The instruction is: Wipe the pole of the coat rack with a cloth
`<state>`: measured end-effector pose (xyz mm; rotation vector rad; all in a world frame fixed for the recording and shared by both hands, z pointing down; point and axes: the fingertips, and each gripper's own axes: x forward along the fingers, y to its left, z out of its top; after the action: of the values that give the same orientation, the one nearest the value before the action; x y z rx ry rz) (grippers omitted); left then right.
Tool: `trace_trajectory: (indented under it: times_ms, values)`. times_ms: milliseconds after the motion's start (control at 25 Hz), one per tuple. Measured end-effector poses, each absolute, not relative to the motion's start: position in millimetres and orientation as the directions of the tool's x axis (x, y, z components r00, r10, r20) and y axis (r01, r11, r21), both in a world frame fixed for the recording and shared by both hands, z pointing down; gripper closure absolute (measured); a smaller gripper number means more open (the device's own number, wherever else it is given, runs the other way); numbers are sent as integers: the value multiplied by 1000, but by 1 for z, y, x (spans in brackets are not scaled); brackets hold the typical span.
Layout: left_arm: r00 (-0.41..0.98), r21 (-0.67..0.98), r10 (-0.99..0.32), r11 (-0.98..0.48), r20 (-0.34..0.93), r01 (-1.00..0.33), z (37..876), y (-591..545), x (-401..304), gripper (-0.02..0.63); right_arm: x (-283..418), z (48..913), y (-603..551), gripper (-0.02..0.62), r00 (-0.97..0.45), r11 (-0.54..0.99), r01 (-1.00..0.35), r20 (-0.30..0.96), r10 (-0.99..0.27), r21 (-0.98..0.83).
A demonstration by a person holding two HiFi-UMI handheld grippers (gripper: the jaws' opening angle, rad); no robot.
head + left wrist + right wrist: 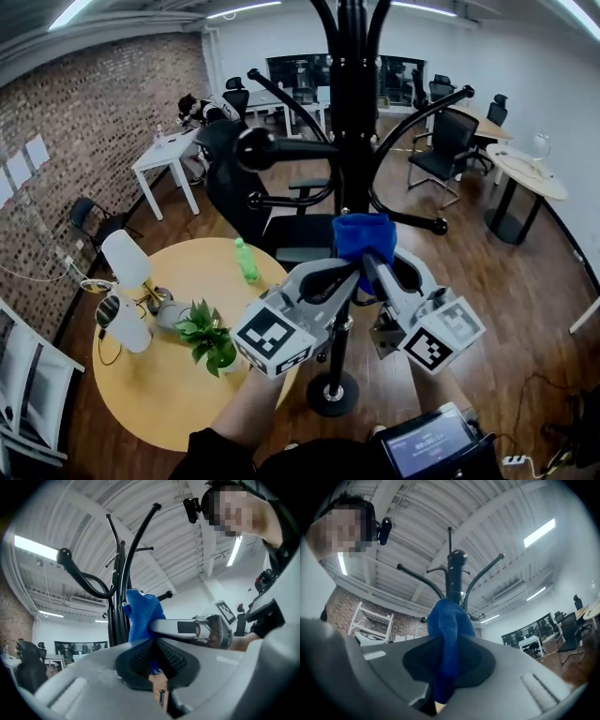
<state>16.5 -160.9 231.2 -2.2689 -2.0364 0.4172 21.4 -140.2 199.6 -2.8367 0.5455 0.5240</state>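
The black pole point(354, 122) of the coat rack rises through the middle of the head view, with curved hooks branching off it. A blue cloth point(364, 234) is pressed against the pole's front at about mid height. My left gripper point(352, 270) comes up from the lower left and is shut on the cloth's lower edge. My right gripper point(377, 264) comes from the lower right, shut on the same cloth. In the left gripper view the cloth point(140, 616) stands beside the pole point(117, 602), above the left gripper point(152, 656). In the right gripper view the cloth point(447, 630) hangs through the right gripper point(447, 660), hiding the lower pole point(454, 573).
The rack's round base point(333, 394) stands on the wooden floor beside a round yellow table point(159, 394) that holds a potted plant point(208, 337), a green bottle point(246, 261) and a white lamp point(127, 258). A black office chair point(239, 192) sits just behind the rack. A screen point(431, 450) is by my body.
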Motion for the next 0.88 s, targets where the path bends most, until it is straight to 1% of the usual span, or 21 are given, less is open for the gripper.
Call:
trace_trajectory:
  times_ms: [80, 200, 280, 360, 560, 880]
  values:
    - [177, -232, 965, -220, -195, 947, 217, -154, 19, 603, 23, 191, -118, 545, 840, -879, -448, -412, -352, -163]
    - [355, -223, 906, -404, -228, 887, 207, -147, 25, 603, 31, 189, -109, 545, 775, -801, -579, -409, -482, -153]
    - [427, -210, 873, -475, -237, 855, 208, -142, 25, 603, 38, 188, -113, 544, 727, -746, -651, -400, -558, -142]
    - [483, -204, 842, -530, -239, 823, 207, -142, 28, 603, 45, 185, -118, 545, 693, -705, -694, -397, -601, -145]
    - [552, -225, 795, -603, -254, 765, 194, -147, 34, 604, 52, 175, -125, 543, 626, -628, -762, -423, -655, -158]
    - [596, -241, 745, -664, -299, 708, 183, -153, 34, 606, 52, 167, -128, 545, 583, -598, -791, -455, -673, -127]
